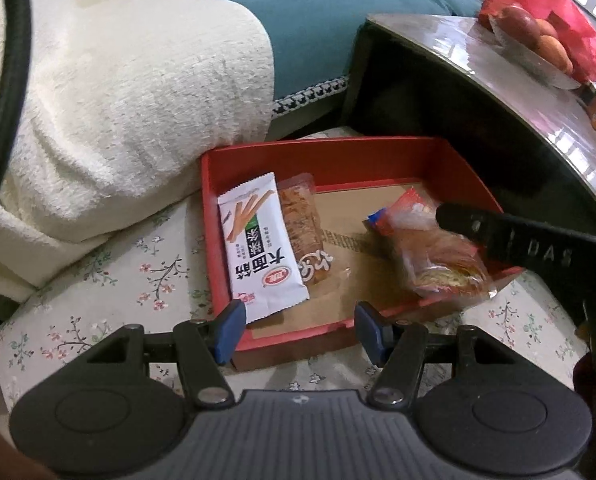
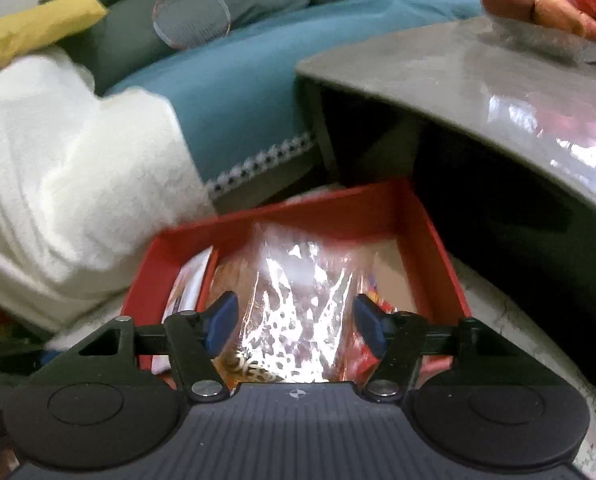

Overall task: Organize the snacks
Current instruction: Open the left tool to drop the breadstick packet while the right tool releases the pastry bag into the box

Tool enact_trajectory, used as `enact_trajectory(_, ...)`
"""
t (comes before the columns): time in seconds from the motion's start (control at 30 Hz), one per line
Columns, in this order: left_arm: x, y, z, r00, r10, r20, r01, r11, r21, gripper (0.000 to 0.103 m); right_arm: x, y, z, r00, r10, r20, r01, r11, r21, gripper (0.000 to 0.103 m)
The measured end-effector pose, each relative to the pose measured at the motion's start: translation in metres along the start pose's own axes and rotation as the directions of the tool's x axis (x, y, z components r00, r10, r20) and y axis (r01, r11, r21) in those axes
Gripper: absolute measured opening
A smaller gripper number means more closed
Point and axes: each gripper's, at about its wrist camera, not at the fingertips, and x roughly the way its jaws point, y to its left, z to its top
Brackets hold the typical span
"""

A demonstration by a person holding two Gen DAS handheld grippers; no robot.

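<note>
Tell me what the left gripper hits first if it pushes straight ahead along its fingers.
Probably the near wall of the red box: the left gripper, open, sits just before it. If higher than it looks, it would clear the wall and reach the cardboard floor.

The box (image 1: 330,160) sits on a patterned cloth (image 1: 109,280), with a blanket (image 1: 117,100) to its left and the tabletop (image 1: 498,64) behind and to its right. Inside the box, a biscuit pack (image 1: 261,248) lies at the left, partly over a pastry (image 1: 302,216). A bread packet (image 1: 438,256) lies at the right. A fruit bowl (image 1: 538,52) stands on the tabletop. The bread packet appears to lie between the right tool's (image 2: 293,324) fingers; contact cannot be confirmed.
</note>
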Motion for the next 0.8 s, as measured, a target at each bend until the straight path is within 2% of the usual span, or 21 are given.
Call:
enact_trajectory(0.2, -0.002, 0.001, 0.0, 1.0, 0.008, 0.007, -0.008, 1.0, 0.002, 0.053, 0.003, -0.003, 0.002, 1.0, 0.018, -0.022, -0.017, 0.999, 0.027, 0.072)
enact_trajectory(0.47, -0.007, -0.001, -0.005, 0.999, 0.032, 0.013, -0.032, 0.999, 0.004, 0.054, -0.012, 0.004, -0.006, 1.0, 0.022, -0.01, -0.022, 1.0, -0.015, 0.078)
enact_trajectory(0.63, -0.014, -0.003, -0.008, 0.998, 0.056, 0.026, -0.056, 0.998, 0.008, 0.061, -0.013, 0.002, -0.009, 1.0, 0.014, -0.023, -0.015, 1.0, -0.013, 0.081)
enact_trajectory(0.8, -0.018, -0.006, -0.01, 0.998, 0.06, 0.027, -0.06, 0.998, 0.007, 0.062, -0.019, 0.002, -0.013, 0.999, 0.02, -0.033, -0.02, 1.0, -0.02, 0.084)
